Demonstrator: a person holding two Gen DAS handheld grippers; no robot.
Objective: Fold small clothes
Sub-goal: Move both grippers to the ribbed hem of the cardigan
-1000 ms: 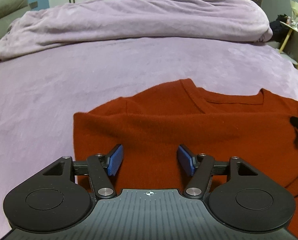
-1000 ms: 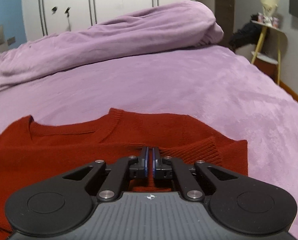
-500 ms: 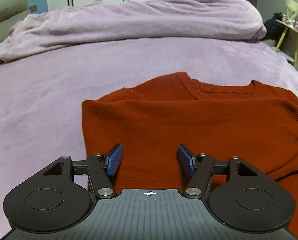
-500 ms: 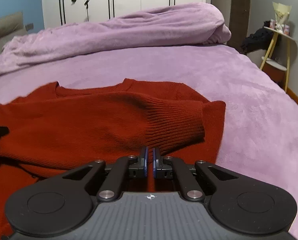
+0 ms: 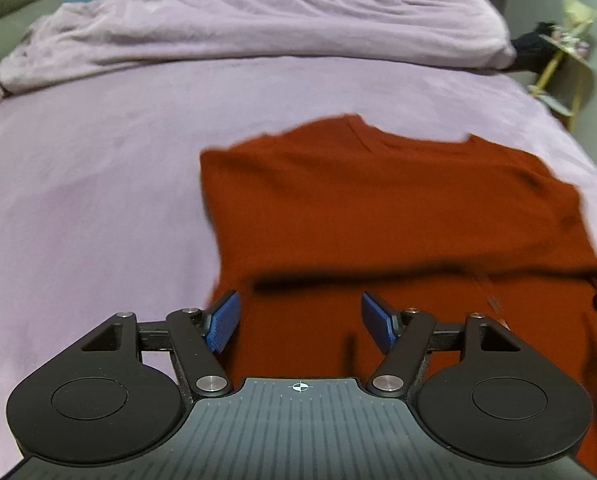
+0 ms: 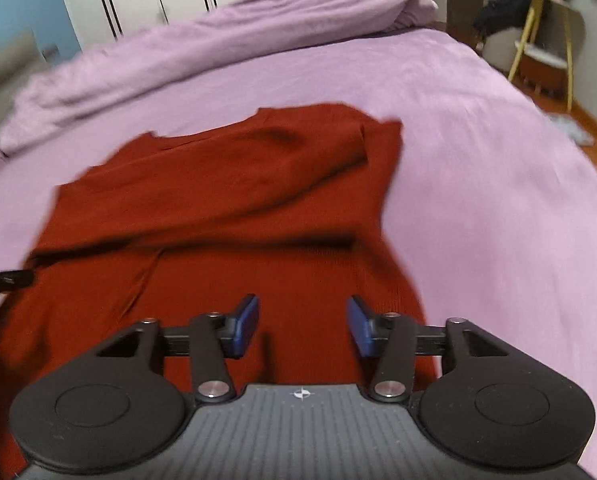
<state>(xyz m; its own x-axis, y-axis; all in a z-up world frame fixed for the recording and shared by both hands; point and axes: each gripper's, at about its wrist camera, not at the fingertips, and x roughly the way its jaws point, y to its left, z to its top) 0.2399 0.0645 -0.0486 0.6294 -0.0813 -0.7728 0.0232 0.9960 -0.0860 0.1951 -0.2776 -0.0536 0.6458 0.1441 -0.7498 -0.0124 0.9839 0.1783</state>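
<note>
The rust-red knitted sweater (image 6: 234, 208) lies flat on the lilac bedspread (image 6: 478, 160), running lengthwise from my jaws toward 12 o'clock, under both my left gripper (image 5: 300, 322) and right gripper (image 6: 302, 326), each opening on nothing.

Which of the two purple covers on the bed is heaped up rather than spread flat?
The duvet along the far end, bunched into a long rumpled roll. The sheet under the red sweater lies smooth and flat.
</note>
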